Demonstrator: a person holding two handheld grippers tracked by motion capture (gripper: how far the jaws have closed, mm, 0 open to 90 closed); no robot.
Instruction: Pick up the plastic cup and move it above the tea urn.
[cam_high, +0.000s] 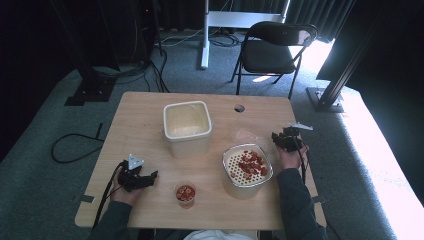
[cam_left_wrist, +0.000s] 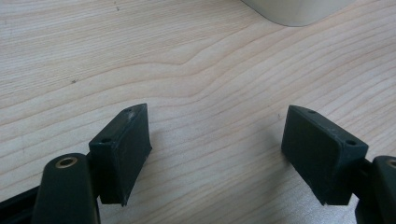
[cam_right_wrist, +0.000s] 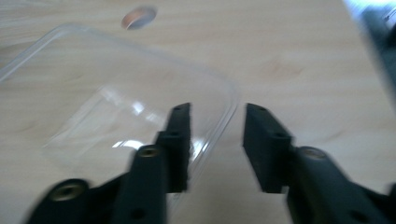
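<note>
While the right gripper (cam_right_wrist: 217, 144) straddles the clear lid's (cam_right_wrist: 135, 102) rim near the tabletop's (cam_left_wrist: 196, 74) right edge, jaws narrowly parted, no grasp has closed; left gripper (cam_left_wrist: 215, 154) gapes wide, idle.

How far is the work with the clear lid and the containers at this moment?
Done: the strainer tub holds red pieces and the small cup some too. In hand: the right gripper, open, straddles the edge of the clear lid lying on the table. Left: grasping and placing the lid, probably; the left gripper is open over bare wood.
</note>
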